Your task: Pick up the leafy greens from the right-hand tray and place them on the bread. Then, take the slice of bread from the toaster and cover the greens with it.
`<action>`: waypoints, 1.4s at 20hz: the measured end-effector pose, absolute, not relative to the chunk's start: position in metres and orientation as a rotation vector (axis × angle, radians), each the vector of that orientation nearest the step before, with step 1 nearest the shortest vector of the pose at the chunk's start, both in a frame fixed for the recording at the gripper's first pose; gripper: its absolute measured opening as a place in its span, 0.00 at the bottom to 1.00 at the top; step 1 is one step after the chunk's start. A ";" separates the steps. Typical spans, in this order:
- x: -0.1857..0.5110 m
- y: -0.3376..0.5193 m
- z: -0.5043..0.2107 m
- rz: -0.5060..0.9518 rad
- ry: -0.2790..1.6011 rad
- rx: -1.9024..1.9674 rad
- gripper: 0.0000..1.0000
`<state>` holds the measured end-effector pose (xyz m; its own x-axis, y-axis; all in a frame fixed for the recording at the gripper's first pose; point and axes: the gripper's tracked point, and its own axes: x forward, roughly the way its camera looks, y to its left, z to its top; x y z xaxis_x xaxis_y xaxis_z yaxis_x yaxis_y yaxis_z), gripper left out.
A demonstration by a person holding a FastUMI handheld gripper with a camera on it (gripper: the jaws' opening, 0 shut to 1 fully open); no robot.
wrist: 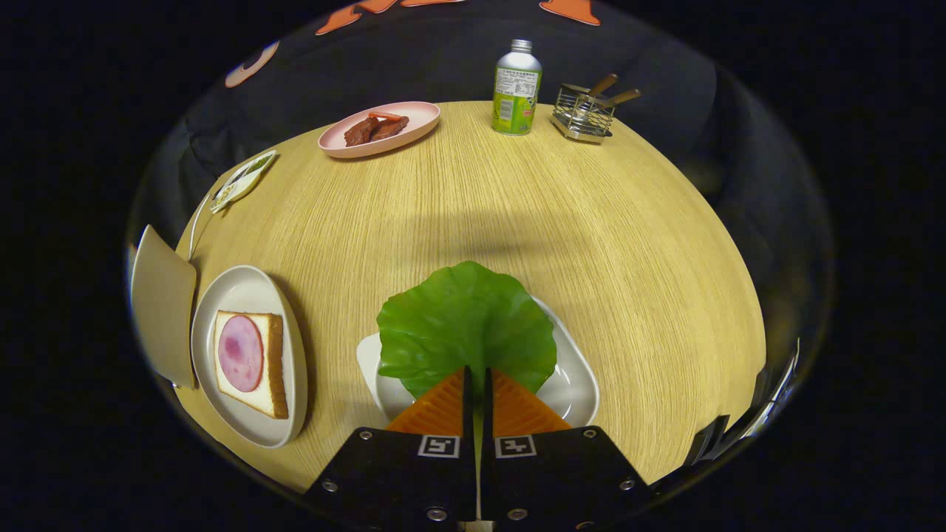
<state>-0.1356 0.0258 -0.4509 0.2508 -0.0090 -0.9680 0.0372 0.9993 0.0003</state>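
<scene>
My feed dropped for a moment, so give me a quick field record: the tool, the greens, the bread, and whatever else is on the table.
tool: fingers closed on the near edge of the leaf
greens: broad green lettuce leaf, spread above the white tray
target: slice of bread topped with a round pink ham slice, on an oval white plate left of the tool
far side: pink plate of brown meat pieces, green metal bottle, wire holder with wooden handles
surface: light wooden table
</scene>
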 end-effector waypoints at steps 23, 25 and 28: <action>-0.125 0.177 -0.345 0.338 1.213 0.176 0.01; -0.128 0.196 -0.344 0.395 1.219 0.166 0.01; -0.139 0.219 -0.355 0.457 1.254 0.145 0.01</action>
<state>-0.1385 0.2185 -0.3547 0.2351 0.4098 -0.8814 -0.2532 0.9013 0.3515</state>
